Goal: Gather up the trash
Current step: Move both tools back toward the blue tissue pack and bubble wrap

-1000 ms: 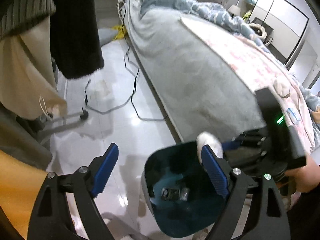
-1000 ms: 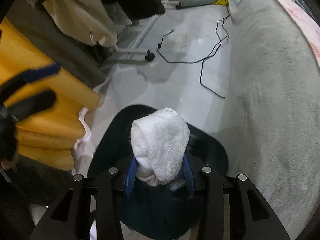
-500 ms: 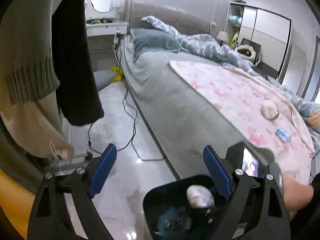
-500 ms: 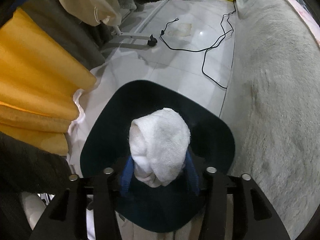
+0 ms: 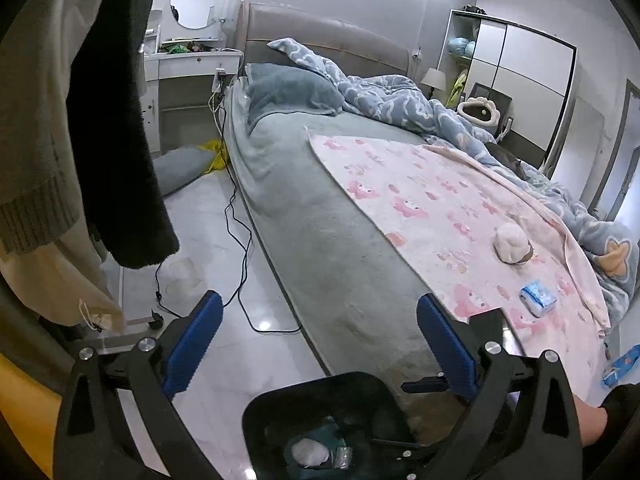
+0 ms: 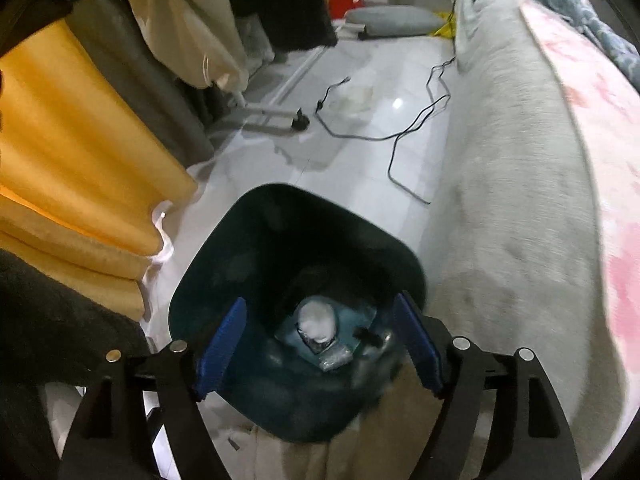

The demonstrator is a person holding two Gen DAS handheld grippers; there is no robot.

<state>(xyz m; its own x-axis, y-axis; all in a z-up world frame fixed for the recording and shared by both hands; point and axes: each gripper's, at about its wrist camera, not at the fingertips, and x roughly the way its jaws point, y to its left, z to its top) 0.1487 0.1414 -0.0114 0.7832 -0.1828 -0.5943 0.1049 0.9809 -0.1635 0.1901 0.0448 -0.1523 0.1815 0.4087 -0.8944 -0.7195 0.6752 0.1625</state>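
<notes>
A dark bin [image 6: 240, 248] stands on the floor beside the bed. The white crumpled wad [image 6: 317, 317] lies at its bottom among other wrappers, also seen as a wad [image 5: 308, 453] inside the bin [image 5: 272, 400]. My right gripper [image 6: 320, 348] hangs over the bin mouth, its jaws opening with nothing between them. My left gripper [image 5: 316, 340] is raised above the bin, its jaws opening wide and empty. On the pink blanket [image 5: 432, 200] lie a pale wad [image 5: 511, 242], a blue-white packet [image 5: 538, 300] and a blue wrapper [image 5: 622, 364].
Hanging clothes [image 5: 112, 128] and yellow fabric [image 6: 80, 168] crowd the left side. Black cables [image 5: 240, 240] trail over the white tile floor. A grey cushion [image 5: 180, 168] lies by the nightstand [image 5: 188, 68]. The grey bed edge [image 6: 512, 200] runs along the bin's right.
My right gripper opened and the white wad dropped into the bin. My left gripper rose and tilted up, so the bed top came into view, and its jaws spread wider.
</notes>
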